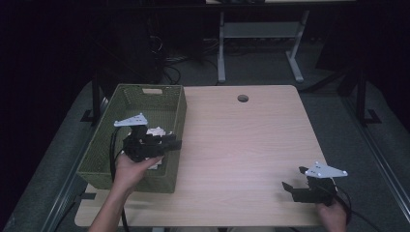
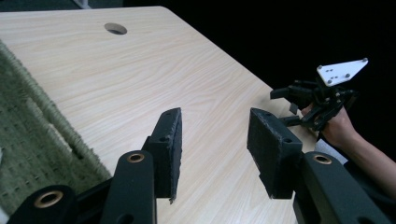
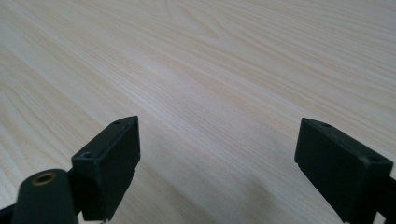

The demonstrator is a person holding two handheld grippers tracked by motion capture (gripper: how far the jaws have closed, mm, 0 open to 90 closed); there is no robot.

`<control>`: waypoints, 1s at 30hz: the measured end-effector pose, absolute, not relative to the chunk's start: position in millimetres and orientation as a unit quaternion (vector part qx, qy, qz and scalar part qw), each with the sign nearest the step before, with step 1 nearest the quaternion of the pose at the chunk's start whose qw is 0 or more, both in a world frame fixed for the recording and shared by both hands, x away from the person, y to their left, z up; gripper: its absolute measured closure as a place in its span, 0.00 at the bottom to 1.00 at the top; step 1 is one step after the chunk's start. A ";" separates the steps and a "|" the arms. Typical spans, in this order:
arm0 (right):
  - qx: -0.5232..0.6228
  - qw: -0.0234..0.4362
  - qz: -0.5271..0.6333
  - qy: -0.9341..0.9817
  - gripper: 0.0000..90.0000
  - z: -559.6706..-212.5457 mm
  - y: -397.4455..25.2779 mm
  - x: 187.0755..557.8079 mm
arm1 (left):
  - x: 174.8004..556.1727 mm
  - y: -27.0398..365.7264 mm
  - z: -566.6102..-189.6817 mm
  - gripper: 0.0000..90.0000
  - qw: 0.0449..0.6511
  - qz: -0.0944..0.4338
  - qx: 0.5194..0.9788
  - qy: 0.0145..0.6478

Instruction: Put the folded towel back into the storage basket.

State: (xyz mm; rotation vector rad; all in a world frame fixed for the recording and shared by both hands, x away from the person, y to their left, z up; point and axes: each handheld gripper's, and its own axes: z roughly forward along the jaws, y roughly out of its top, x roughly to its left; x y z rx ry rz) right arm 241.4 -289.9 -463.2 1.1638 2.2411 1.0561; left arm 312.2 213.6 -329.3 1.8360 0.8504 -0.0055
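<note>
A green woven basket (image 1: 177, 115) stands on the left part of the pale wooden table (image 1: 241, 140). Something white (image 1: 155, 131) lies inside it, partly hidden by my left gripper (image 1: 174, 143). That gripper hovers over the basket's right wall and points right across the table. In the left gripper view its jaws (image 2: 212, 140) are open with nothing between them, and the basket's weave (image 2: 28, 140) runs along the left. My right gripper (image 1: 293, 177) rests low near the table's front right corner, open and holding nothing (image 3: 217, 158). It also appears far off in the left gripper view (image 2: 280, 107).
A round cable hole (image 1: 242, 98) sits near the table's far edge (image 2: 115, 29). Behind the table stand the white legs of another desk (image 1: 221, 58), with cables on the dark floor (image 1: 169, 63). Bare wood lies between the two grippers.
</note>
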 end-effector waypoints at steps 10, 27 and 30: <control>0.416 0.201 0.378 0.802 0.15 -463.4 -289.3 241.5 | 306.0 195.2 -328.5 0.61 0.527 0.026 0.774 0.352; 0.415 0.203 0.378 0.802 0.15 -461.6 -288.7 240.2 | 299.1 165.5 -328.0 0.59 0.524 0.028 0.785 0.329; 0.415 0.204 0.378 0.802 0.15 -461.4 -288.8 240.2 | 297.7 160.6 -327.7 0.58 0.523 0.032 0.788 0.325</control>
